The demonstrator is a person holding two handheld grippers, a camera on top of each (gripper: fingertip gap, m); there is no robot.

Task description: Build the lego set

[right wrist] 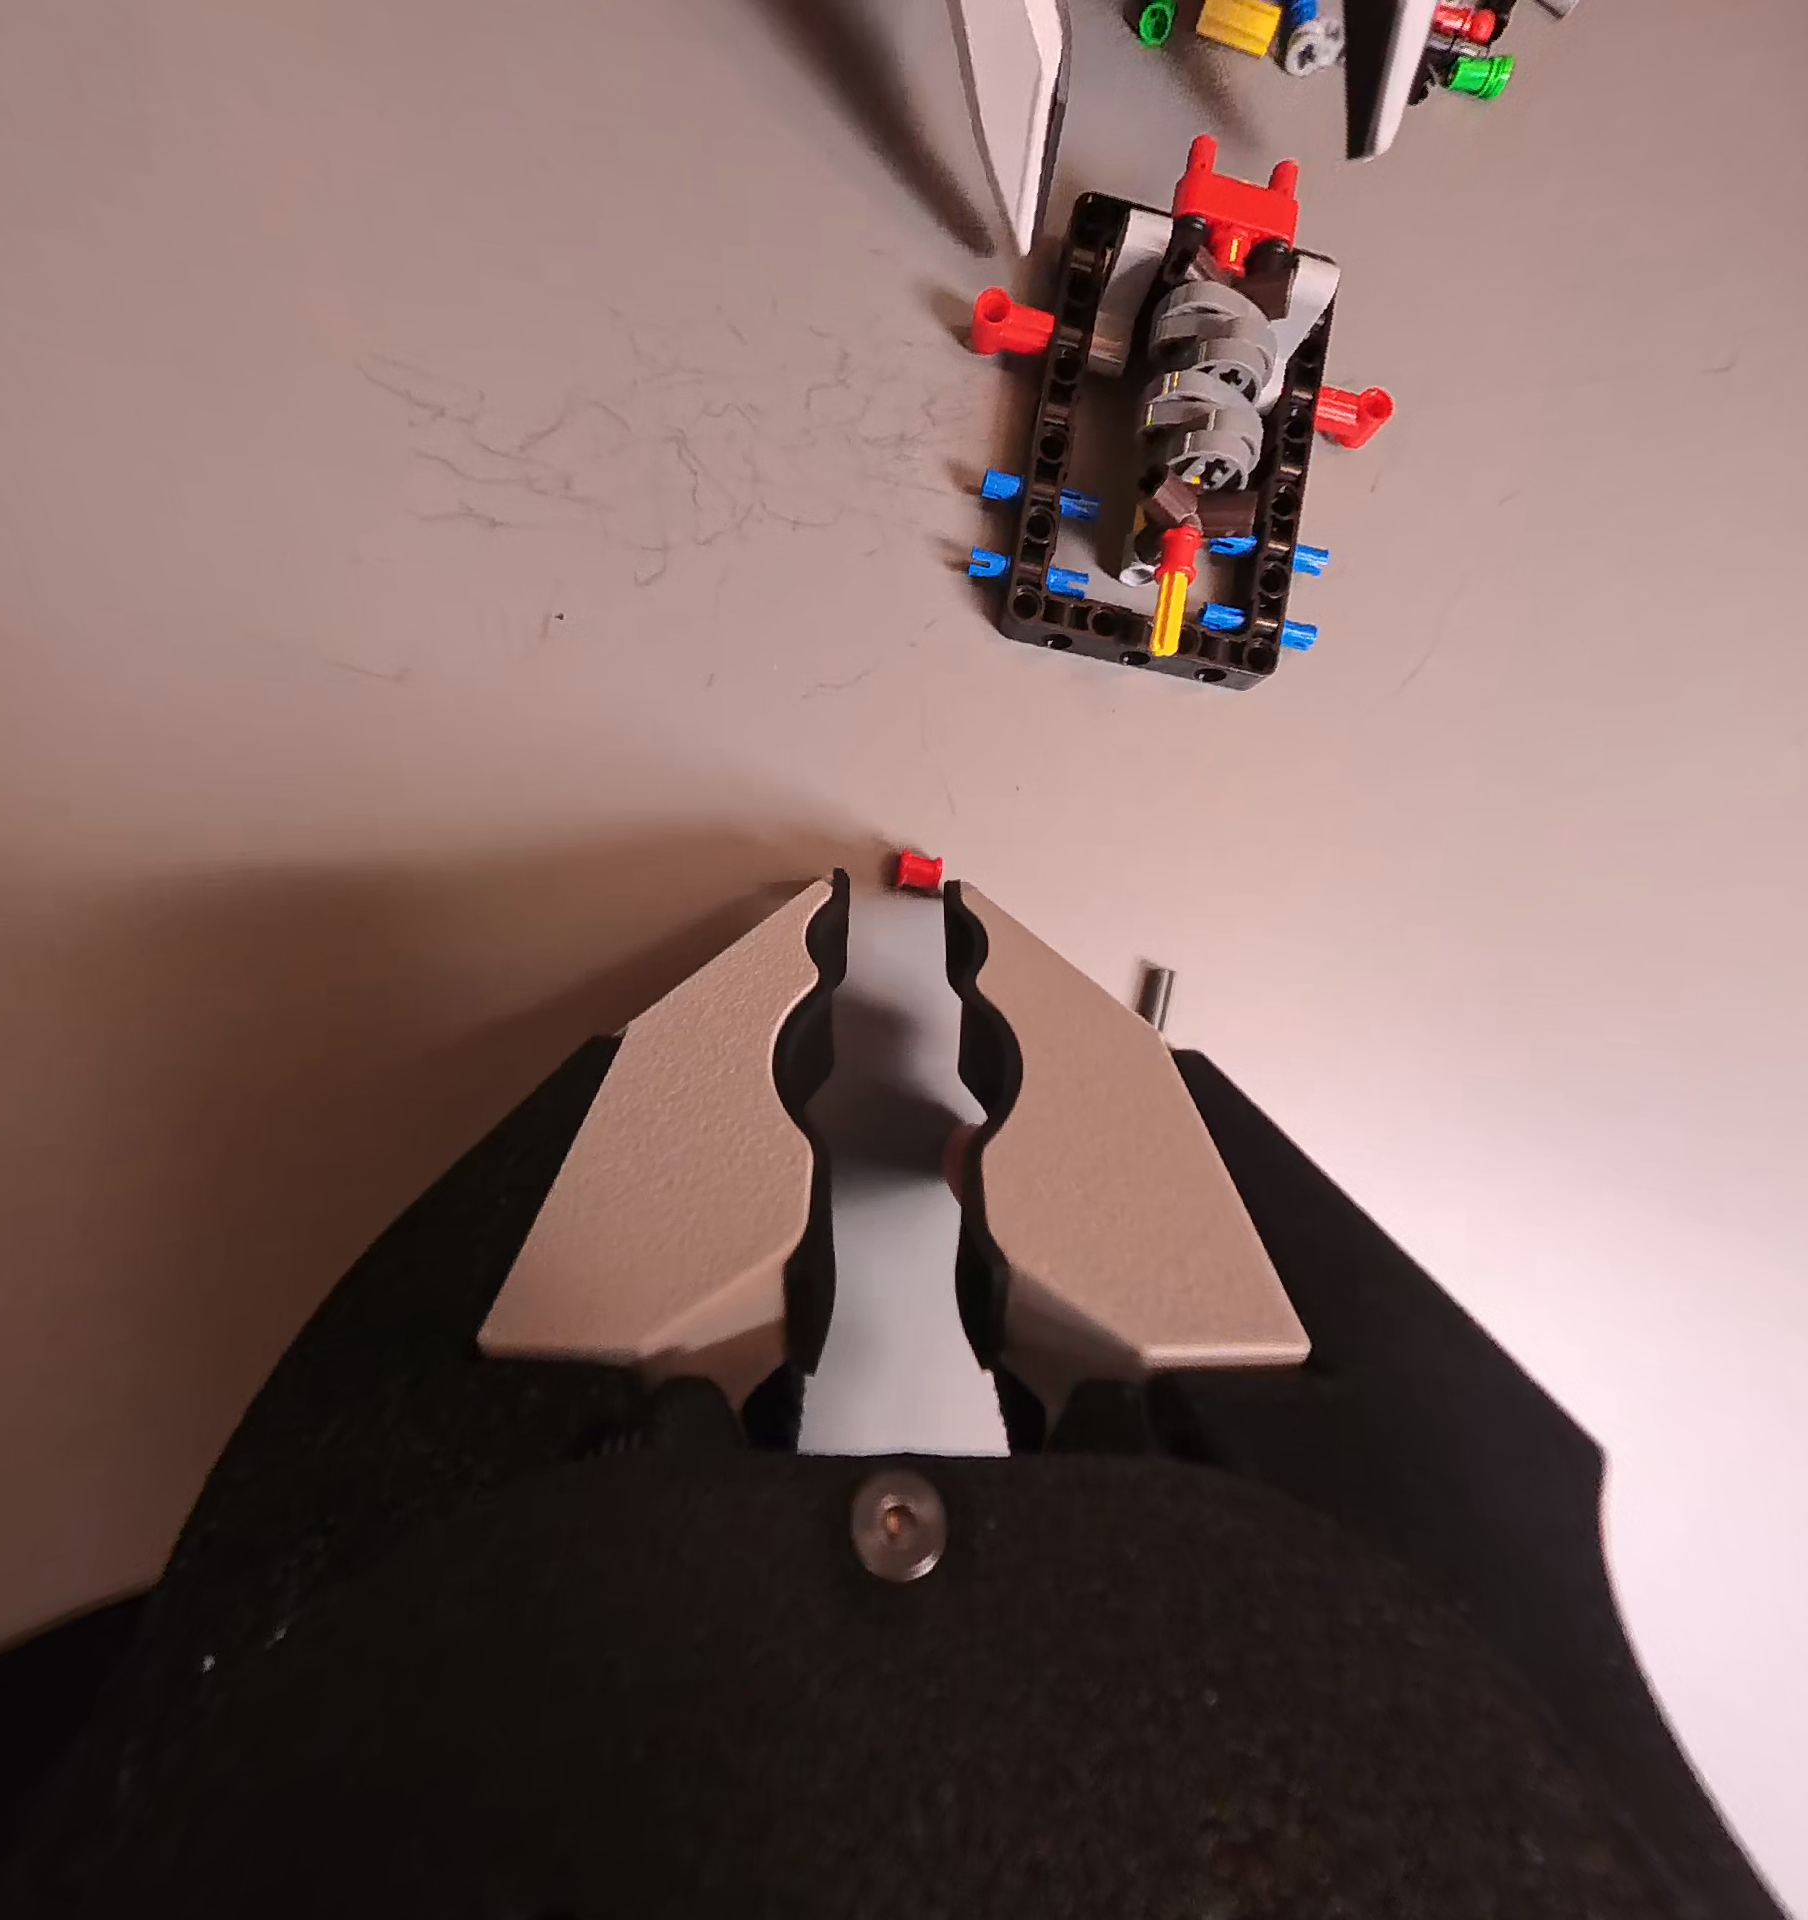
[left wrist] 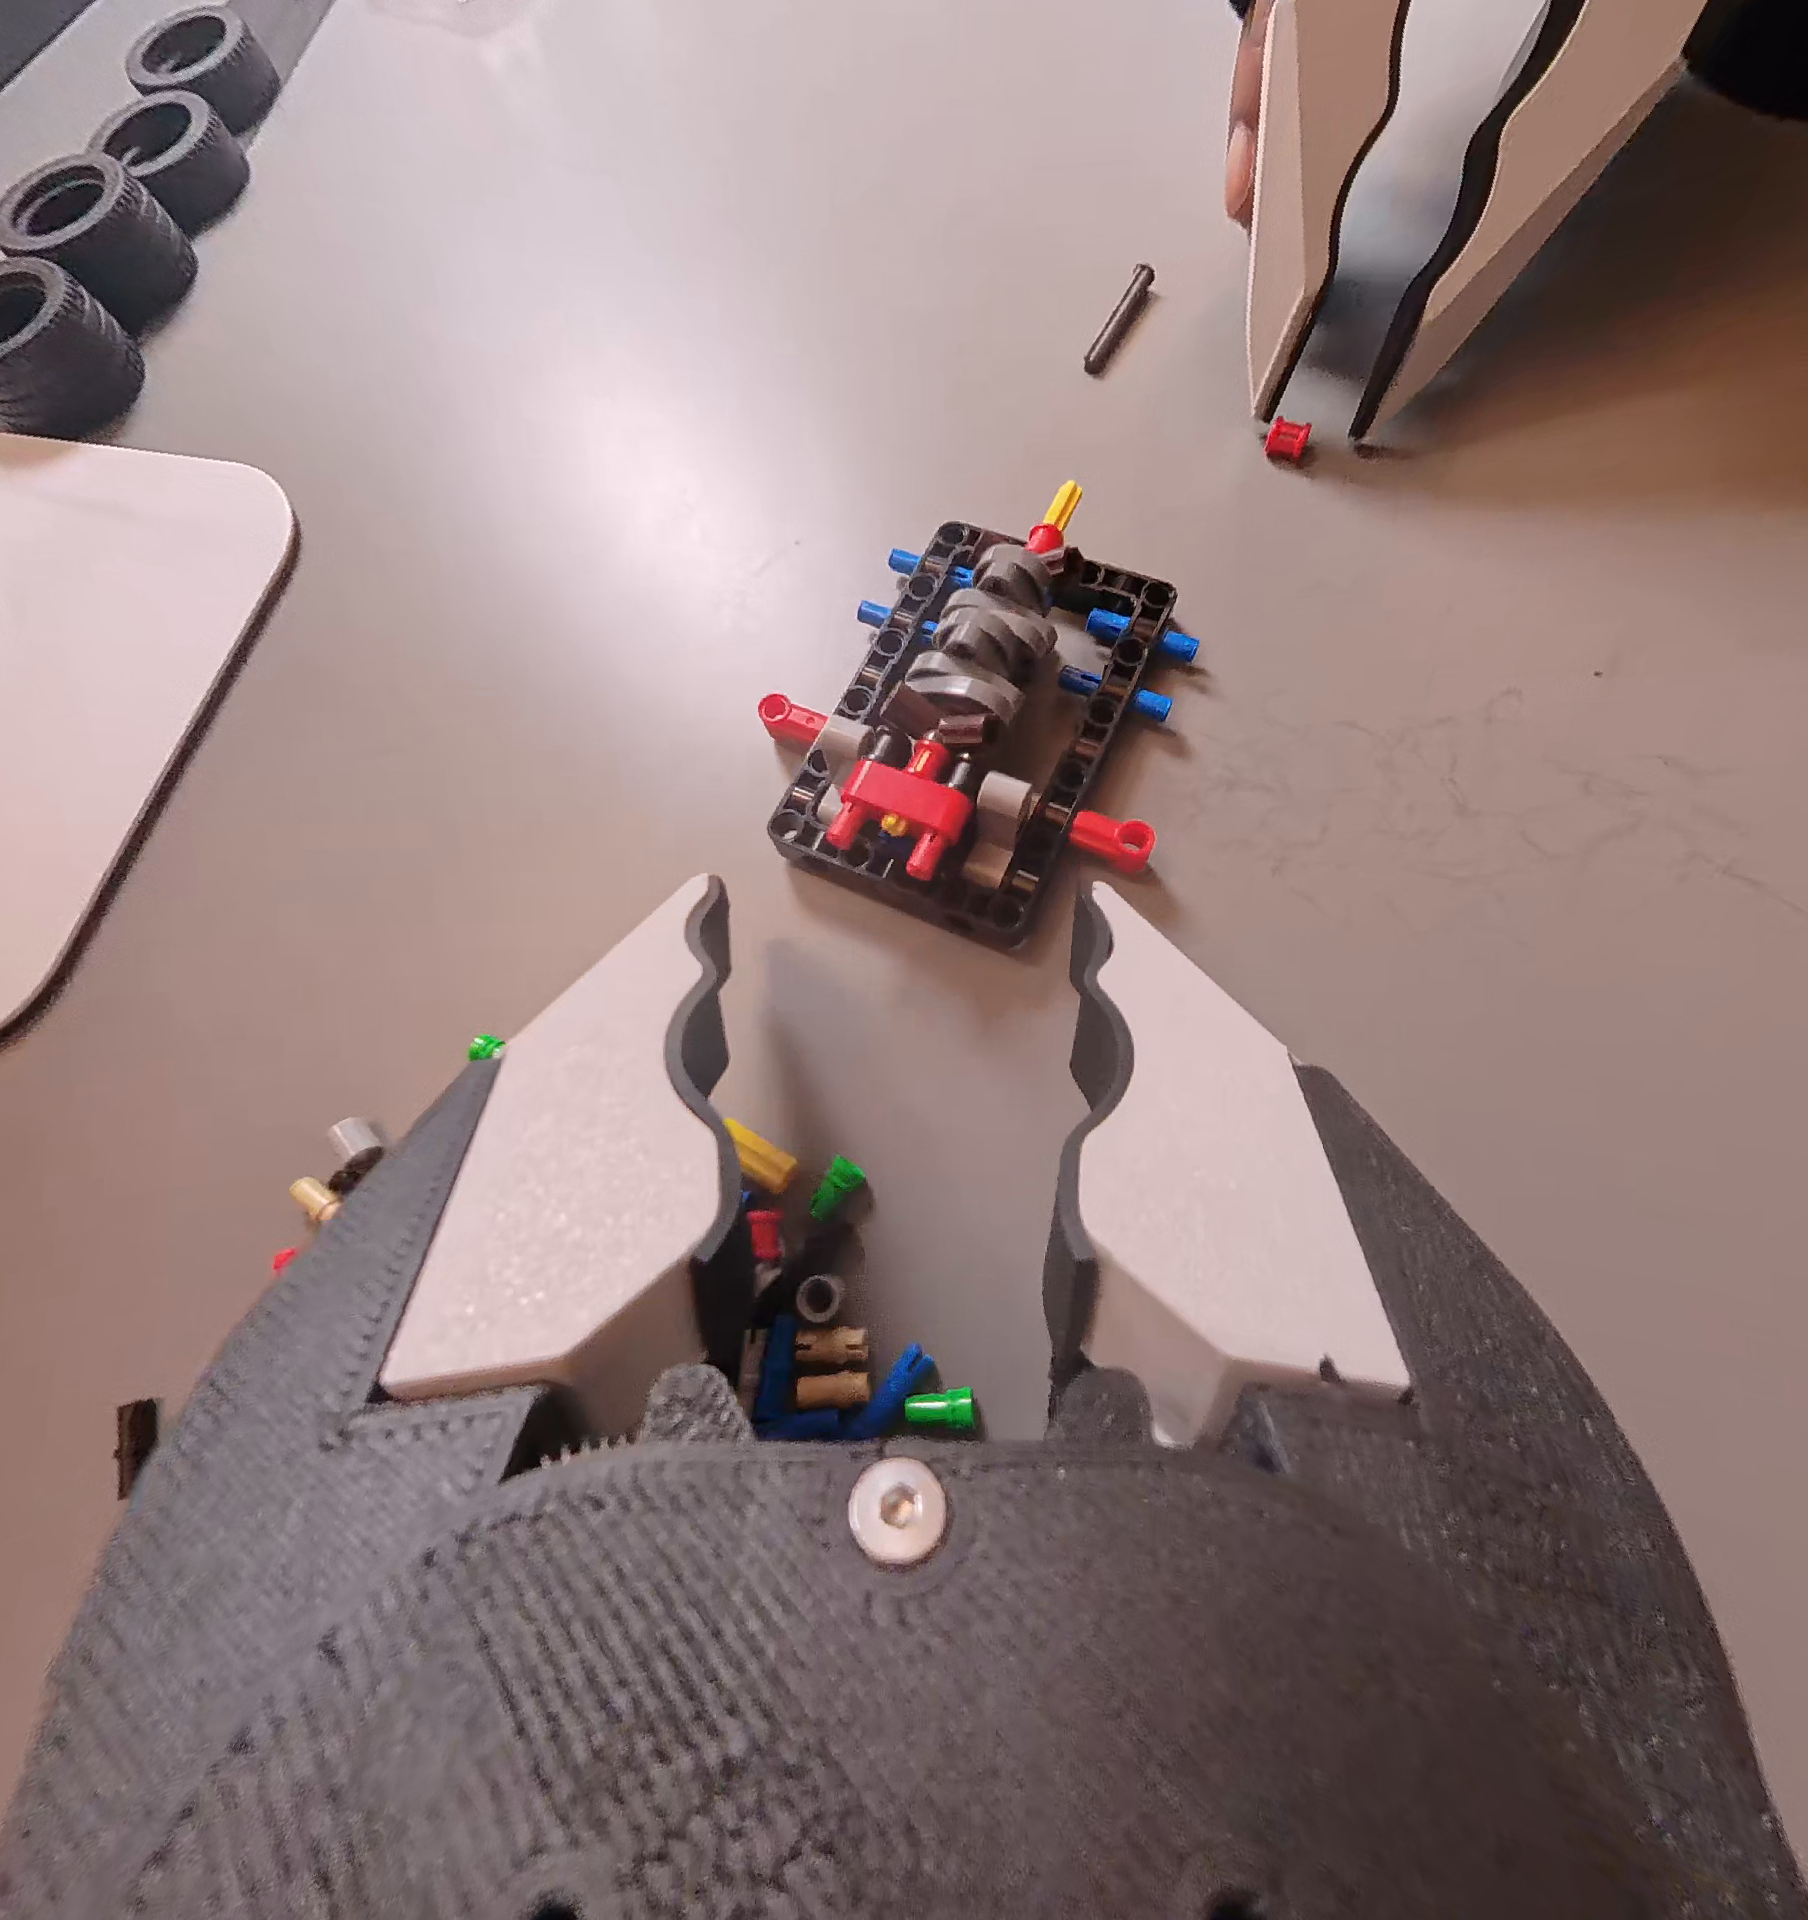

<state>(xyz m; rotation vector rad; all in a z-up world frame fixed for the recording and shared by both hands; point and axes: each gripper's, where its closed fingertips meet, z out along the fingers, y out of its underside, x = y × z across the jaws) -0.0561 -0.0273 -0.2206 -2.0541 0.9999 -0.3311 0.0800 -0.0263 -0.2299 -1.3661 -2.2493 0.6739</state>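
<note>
The Lego assembly (left wrist: 973, 717), a black rectangular frame with grey crank pieces, a red connector, blue pins and a yellow axle, lies flat on the table; it also shows in the right wrist view (right wrist: 1170, 436). My left gripper (left wrist: 905, 899) is open and empty, with its tips just short of the frame's near end. My right gripper (right wrist: 895, 888) is open with a narrow gap, its tips down at the table. A small red bush (right wrist: 919, 869) lies just beyond them, ungripped; it also shows in the left wrist view (left wrist: 1286, 438), at the right gripper's (left wrist: 1315, 421) tip.
A pile of small coloured pins and connectors (left wrist: 806, 1299) lies under my left gripper. A dark axle (left wrist: 1120, 317) lies loose near the right gripper. Several black tyres (left wrist: 79, 239) stand at the far left, by a white board (left wrist: 79, 675). The table top (right wrist: 567, 468) is scratched.
</note>
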